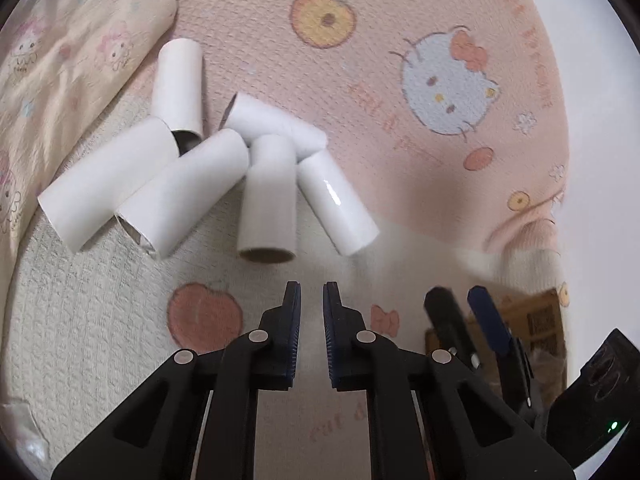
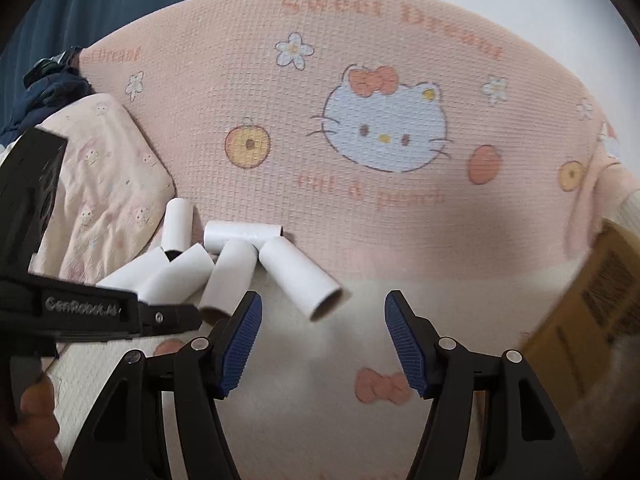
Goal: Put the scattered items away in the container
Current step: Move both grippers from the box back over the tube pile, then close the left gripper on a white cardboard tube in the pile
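Note:
Several white cardboard tubes (image 1: 267, 200) lie in a loose heap on a pink and cream cartoon-cat blanket (image 1: 400, 168). My left gripper (image 1: 312, 288) hangs just short of the nearest tube's open end, its blue pads almost together with nothing between them. In the right wrist view the same tubes (image 2: 300, 280) lie ahead and to the left. My right gripper (image 2: 324, 298) stands open and empty, and the open end of the rightmost tube sits just past its left fingertip. A brown cardboard box (image 2: 600, 280) sits at the right edge. The right gripper (image 1: 460, 300) also shows low right in the left wrist view.
A cream patterned pillow (image 1: 60, 60) borders the tubes on the left. The left gripper's black body (image 2: 80, 308) covers part of the heap in the right wrist view, with a hand (image 2: 36, 412) below it. Dark blue fabric (image 2: 120, 0) lies beyond the blanket.

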